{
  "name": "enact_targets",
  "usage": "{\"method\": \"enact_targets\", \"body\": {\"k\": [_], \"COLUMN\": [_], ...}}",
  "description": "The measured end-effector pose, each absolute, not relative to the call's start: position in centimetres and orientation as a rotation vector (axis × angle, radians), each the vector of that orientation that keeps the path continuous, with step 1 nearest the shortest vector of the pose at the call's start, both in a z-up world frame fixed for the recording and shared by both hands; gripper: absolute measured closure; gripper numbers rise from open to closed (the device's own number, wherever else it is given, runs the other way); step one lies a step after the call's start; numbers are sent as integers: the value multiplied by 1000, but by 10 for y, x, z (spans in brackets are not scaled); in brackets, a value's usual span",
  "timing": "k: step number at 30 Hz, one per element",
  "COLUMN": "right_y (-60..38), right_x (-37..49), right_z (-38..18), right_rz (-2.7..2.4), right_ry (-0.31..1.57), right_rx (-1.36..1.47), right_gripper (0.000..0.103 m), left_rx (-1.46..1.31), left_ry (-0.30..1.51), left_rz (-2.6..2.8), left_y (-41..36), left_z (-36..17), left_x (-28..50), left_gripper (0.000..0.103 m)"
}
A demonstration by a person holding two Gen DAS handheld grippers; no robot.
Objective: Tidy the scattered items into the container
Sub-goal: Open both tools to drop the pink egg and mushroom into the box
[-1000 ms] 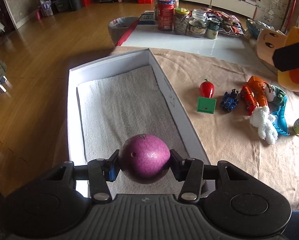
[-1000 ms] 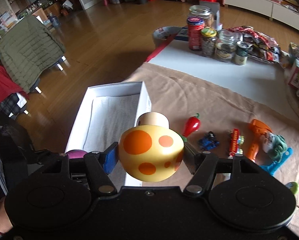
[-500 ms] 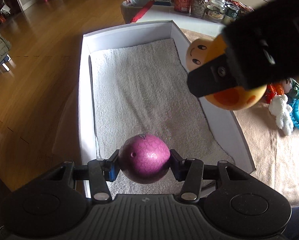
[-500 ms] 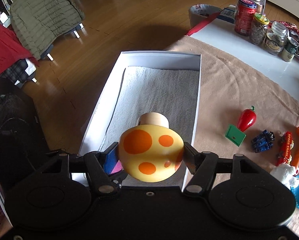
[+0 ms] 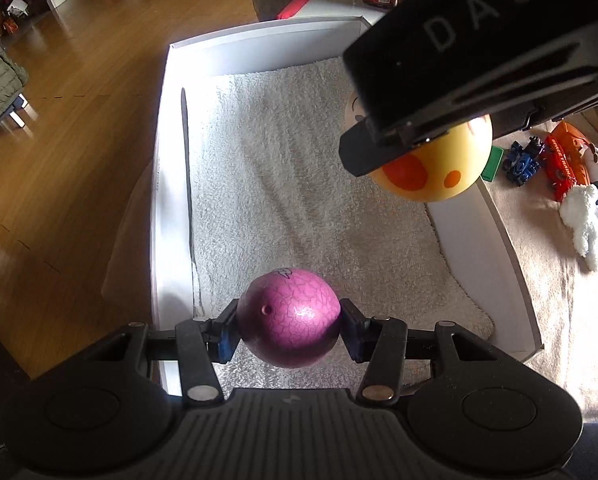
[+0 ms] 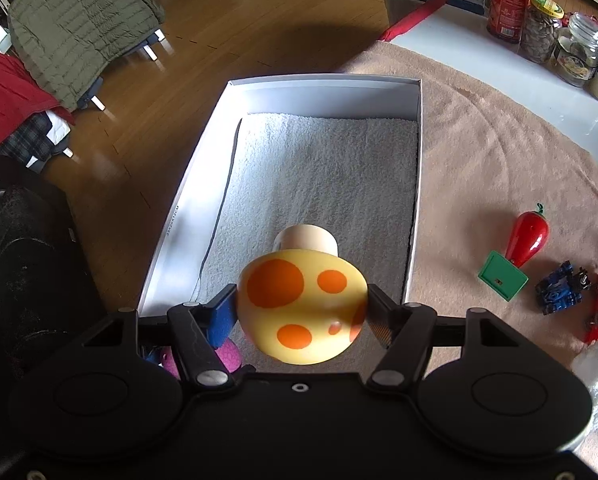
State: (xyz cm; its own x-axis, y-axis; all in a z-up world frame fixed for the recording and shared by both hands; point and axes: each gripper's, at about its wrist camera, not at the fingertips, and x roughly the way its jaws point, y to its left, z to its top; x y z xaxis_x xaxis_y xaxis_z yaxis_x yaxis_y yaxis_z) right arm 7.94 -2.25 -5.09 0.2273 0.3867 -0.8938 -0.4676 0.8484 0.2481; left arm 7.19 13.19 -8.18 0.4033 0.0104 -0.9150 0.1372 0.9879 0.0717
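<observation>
My left gripper (image 5: 288, 328) is shut on a purple cracked-pattern ball (image 5: 289, 316) and holds it above the near end of the white box (image 5: 161, 184), which is lined with a grey towel (image 5: 299, 184). My right gripper (image 6: 301, 312) is shut on a yellow mushroom toy (image 6: 301, 308) with orange spots, stem pointing forward, over the box's near right part. In the left wrist view the mushroom (image 5: 435, 172) and the right gripper's black body hang over the box's right wall. A bit of the purple ball (image 6: 227, 356) shows low in the right wrist view.
On the beige cloth (image 6: 499, 152) right of the box lie a red pepper toy (image 6: 527, 238), a green square (image 6: 502, 280), a blue toy vehicle (image 6: 561, 294), a red train (image 5: 559, 164) and a white plush (image 5: 583, 220). Jars (image 6: 539, 28) stand at the far right. Wooden floor (image 5: 79, 140) lies left.
Both grippers came down and in over the box with their toys. The right gripper with the mushroom moved left from over the cloth to above the box's right side.
</observation>
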Motion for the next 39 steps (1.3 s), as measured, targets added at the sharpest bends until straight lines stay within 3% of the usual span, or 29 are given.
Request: {"method": "enact_targets", "body": {"k": [20, 39], "right_y": [-13, -27], "right_x": [73, 71], "right_z": [-40, -25], "right_rz": [626, 632], "right_ry": [1170, 1126], "right_rx": [-79, -49], "right_gripper": [39, 39], "left_rx": [158, 161], "left_ry": [1113, 1107], "left_rz": [-77, -76], "left_y": [122, 118], "left_z": [-56, -53], "left_x": [53, 47], "left_gripper": [52, 44]}}
